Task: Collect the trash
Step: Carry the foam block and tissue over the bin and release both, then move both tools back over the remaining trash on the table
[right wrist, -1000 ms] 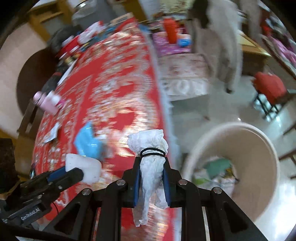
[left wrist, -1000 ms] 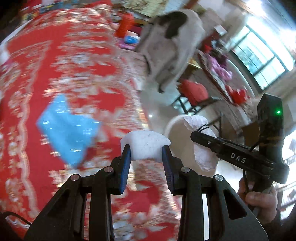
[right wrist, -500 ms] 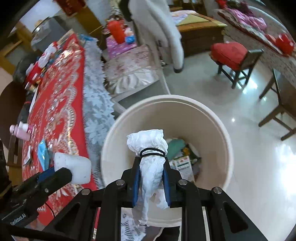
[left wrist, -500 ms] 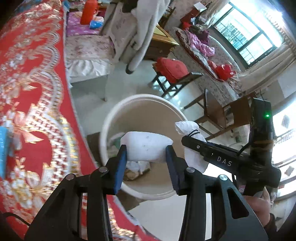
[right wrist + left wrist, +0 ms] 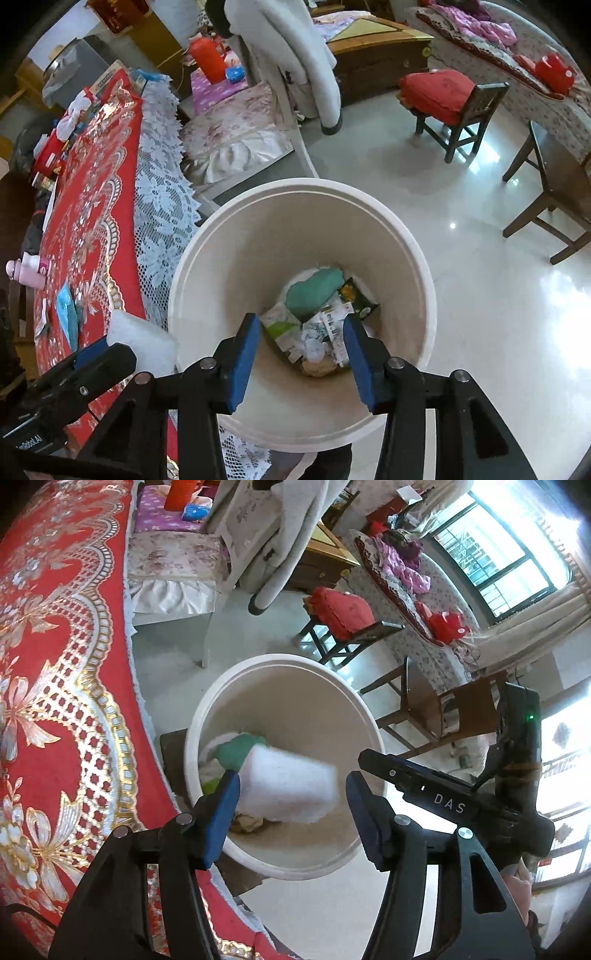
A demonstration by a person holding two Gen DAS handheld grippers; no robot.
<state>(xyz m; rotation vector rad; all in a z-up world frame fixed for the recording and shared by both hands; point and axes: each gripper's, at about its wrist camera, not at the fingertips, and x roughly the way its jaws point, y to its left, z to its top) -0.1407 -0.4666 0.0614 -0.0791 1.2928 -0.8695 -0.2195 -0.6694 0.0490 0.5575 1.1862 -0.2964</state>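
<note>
- While both grippers hang over the trash bin, the left gripper has its jaws spread wide; the white foam block sits between them, its left end by the left pad and a clear gap before the right pad, blurred as though falling free; I judge it released, not gripped.
- Its long axis runs across the jaws, from pad to pad, tipped a little down to the right; straight ahead of the jaws lies the open mouth of the bin, so the drop path looks clear.
- Ahead of the right gripper, whose jaws are open and empty, lies the rubbish at the bin's bottom: a green wad, wrappers and crumpled paper.
- To the left of both pairs of jaws the red tablecloth with its lace edge comes close to the bin rim; a blue scrap lies on it, probably the next piece, and the left gripper is the nearer.
- To the right there is bare floor and chairs well apart; room to swing back toward the table seems ample, the bin rim being the edge to clear.
</note>
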